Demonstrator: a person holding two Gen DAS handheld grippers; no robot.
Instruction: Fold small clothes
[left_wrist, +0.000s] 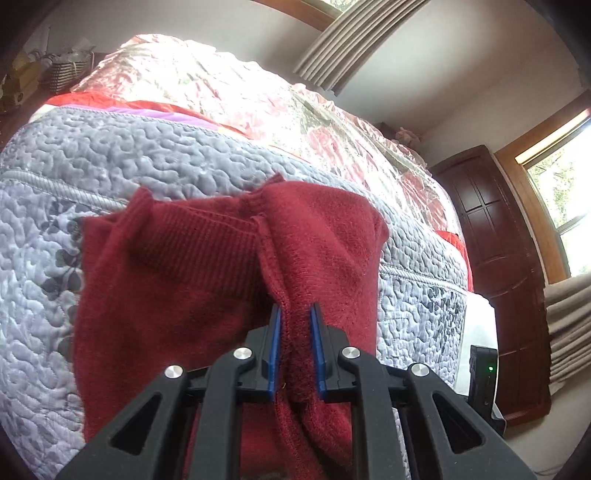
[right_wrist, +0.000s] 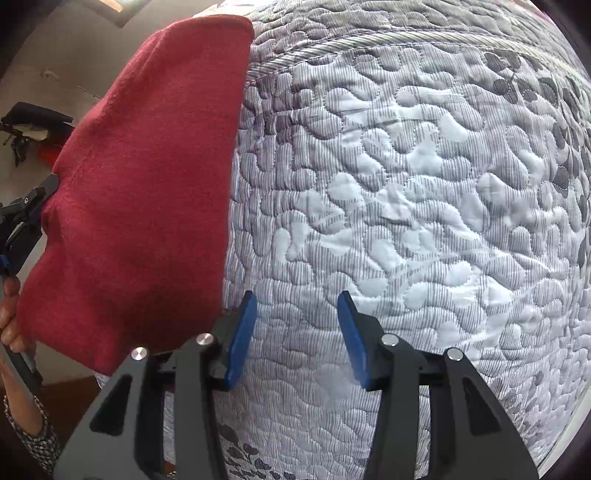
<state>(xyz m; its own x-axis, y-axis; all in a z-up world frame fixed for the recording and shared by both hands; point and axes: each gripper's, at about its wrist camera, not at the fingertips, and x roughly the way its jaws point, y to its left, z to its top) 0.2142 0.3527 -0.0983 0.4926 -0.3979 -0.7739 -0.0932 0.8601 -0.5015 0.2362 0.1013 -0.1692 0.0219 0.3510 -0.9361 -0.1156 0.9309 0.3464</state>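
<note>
Left gripper (left_wrist: 295, 314) jaws clamped on red knit garment (left_wrist: 207, 258) mid-fold; right gripper (right_wrist: 295, 314) jaws apart (empty, over quilt (right_wrist: 406, 184)), next pinch the hem beside its left jaw

We've got a bed (left_wrist: 413, 236) here, covered with a grey-white quilted bedspread (right_wrist: 406, 221) with that squiggly stitched pattern and some dark leaf prints near the edges. Further back on the bed there's a shiny floral cover (left_wrist: 258, 96) in pinks and reds, with a bit of red fabric (left_wrist: 85, 99) and a purple strip (left_wrist: 147, 112) peeking out where the two meet. A dark red knit garment (left_wrist: 207, 266) sits over the quilt; we can't tell how much of it actually rests on it.
</note>
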